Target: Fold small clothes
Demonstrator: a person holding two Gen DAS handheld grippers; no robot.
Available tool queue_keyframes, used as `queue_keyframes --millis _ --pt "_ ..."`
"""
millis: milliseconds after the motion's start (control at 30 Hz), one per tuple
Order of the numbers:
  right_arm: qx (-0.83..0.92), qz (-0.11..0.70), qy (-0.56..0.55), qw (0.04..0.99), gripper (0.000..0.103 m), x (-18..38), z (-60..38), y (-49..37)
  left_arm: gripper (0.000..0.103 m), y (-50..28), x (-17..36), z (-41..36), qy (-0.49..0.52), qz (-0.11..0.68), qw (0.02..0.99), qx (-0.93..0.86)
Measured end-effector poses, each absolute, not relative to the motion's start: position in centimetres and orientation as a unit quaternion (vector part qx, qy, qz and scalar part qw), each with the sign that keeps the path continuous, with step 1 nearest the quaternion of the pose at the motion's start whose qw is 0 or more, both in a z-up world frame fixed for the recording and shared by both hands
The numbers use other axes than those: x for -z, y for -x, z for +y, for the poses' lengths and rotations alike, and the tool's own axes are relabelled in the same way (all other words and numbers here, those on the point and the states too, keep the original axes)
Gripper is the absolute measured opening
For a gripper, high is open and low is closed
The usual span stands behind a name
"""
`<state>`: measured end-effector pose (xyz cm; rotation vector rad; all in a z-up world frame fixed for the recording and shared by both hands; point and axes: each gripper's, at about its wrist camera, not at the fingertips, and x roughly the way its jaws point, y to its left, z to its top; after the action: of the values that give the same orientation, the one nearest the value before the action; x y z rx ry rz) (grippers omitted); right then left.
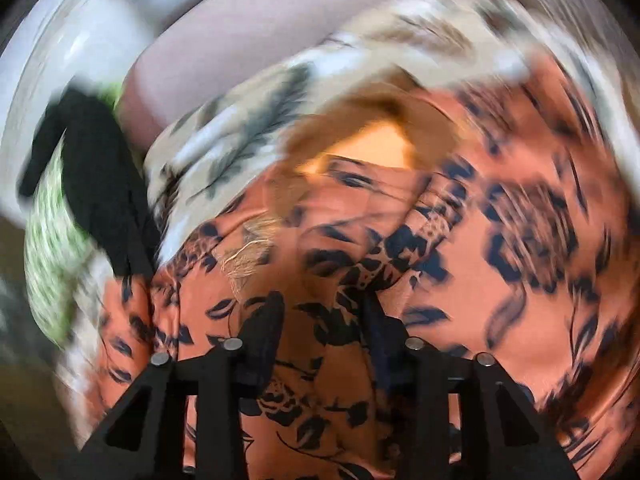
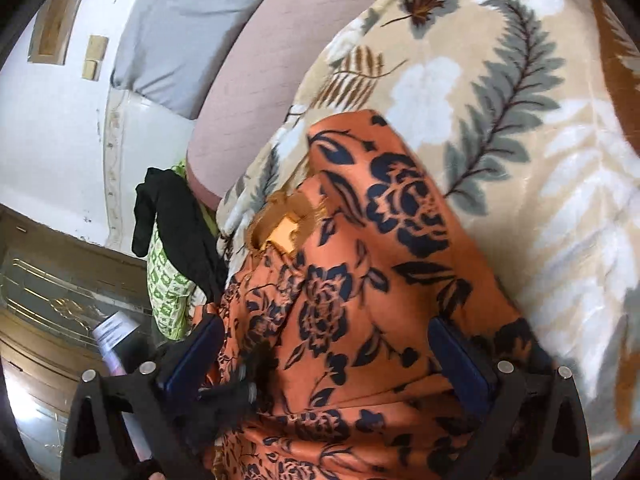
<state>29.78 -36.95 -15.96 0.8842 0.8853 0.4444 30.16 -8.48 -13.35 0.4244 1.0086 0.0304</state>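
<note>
Right wrist view: orange garment (image 2: 360,280) with dark floral print, rumpled.

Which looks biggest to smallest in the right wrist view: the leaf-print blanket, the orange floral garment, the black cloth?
1. leaf-print blanket
2. orange floral garment, though it lies nearest the camera, which enlarges it
3. black cloth, clearly smallest

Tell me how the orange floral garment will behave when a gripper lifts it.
The orange floral garment will probably drape limply: it already lies in soft folds on the leaf-print blanket. Its smooth sheen suggests it may slip between pads. It looks thin, so likely light.
</note>
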Motion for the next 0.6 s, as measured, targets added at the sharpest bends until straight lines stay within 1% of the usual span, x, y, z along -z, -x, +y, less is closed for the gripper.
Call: queue_keyframes --millis 33,67,100,133,167,233,300,367,433,500,600 --pt "-0.209 0.41 -0.407 0.789 0.103 16.1 -37.2 -29.7 0.041 -29.3 11.6 -5.7 -0.155 0.433 0.886 -0.06" --pt "-0.209 0.411 -0.402 0.791 0.103 16.1 -37.3 -29.7 0.044 -28.3 10.7 -3.5 -0.11 0.406 0.903 -0.09" --pt "-0.208 0.412 -0.399 0.792 0.103 16.3 -37.4 -29.8 0.064 -27.0 10.5 -0.4 -0.032 0.392 0.91 -0.13" --pt "-0.21 0.41 -0.403 0.791 0.103 16.6 -37.5 -29.8 0.075 -26.3 11.2 1.8 0.022 0.405 0.901 -0.153" --pt "-0.212 0.409 -0.405 0.79 0.103 16.8 -37.5 -29.8 0.079 -26.1 12.8 3.1 0.053 0.437 0.887 -0.141" --pt "-0.212 0.414 -0.394 0.793 0.103 16.6 -37.2 -29.7 0.079 -25.5 15.5 4.1 0.057 0.478 0.867 -0.126" --pt "-0.213 0.41 -0.372 0.805 0.103 15.3 -36.9 -29.1 0.079 -24.4 15.7 4.5 0.074 0.461 0.877 -0.117" --pt "-0.205 0.388 -0.34 0.832 0.103 13.0 -37.1 -28.5 0.078 -24.5 15.6 4.3 0.081 0.463 0.876 -0.108" --pt "-0.174 0.383 -0.304 0.855 0.103 11.7 -37.5 -28.9 0.078 -24.7 15.7 4.3 0.088 0.467 0.874 -0.104" --pt "-0.138 0.396 -0.276 0.865 0.103 11.6 -37.6 -30.3 0.078 -24.2 15.8 5.4 0.102 0.469 0.871 -0.101" --pt "-0.109 0.443 -0.217 0.863 0.103 13.3 -36.6 -33.8 0.078 -24.1 15.6 6.1 0.108 0.475 0.868 -0.095"
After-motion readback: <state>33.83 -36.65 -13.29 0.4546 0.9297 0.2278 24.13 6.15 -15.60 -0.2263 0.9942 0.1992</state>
